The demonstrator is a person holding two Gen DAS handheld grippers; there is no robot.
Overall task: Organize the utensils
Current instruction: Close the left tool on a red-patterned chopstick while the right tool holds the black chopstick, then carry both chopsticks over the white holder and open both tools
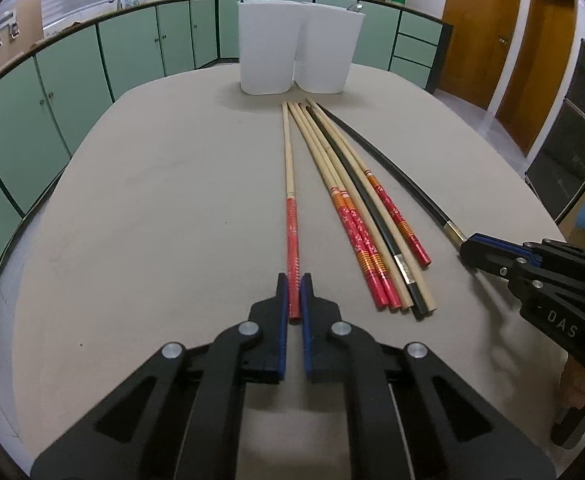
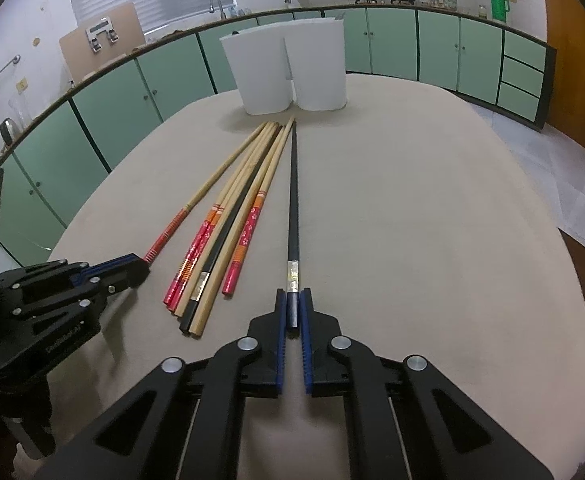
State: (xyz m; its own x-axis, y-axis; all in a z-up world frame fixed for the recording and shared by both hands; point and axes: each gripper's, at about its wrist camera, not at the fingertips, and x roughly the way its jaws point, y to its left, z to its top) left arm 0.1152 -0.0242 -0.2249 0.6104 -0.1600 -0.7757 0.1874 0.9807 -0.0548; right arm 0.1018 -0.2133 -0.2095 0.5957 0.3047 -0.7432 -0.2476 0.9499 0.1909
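Left gripper (image 1: 295,292) is clamped narrow on the butt of a red-handled bamboo chopstick (image 1: 289,184), which lies flat on the grey table (image 1: 152,200) and points to 12 o'clock at the white two-part holder (image 1: 296,52). Right gripper (image 2: 293,308) is likewise pinched on the silver-banded end of a black chopstick (image 2: 293,192), also flat and aimed at 12 o'clock. Both sticks appear to rest on the table, not yet lifted.

Between them lies the loose bundle (image 1: 356,208) of bamboo sticks plus one more black one, at about 1 o'clock from the left claw and 10–11 o'clock from the right. Its tips fan in toward the holder base.

Step in hand, as I judge it: lift each gripped stick and drop it into a holder compartment. The grip is right at the end, so the long free length will likely sag or swing; raise slowly and keep the squeeze firm. Tilt tips up well before reaching the holder rim, or they will hit the wall. Lift straight up first so the bundle is not dragged. Which compartment suits which type cannot be told; a metal utensil (image 1: 354,7) pokes from the right one.
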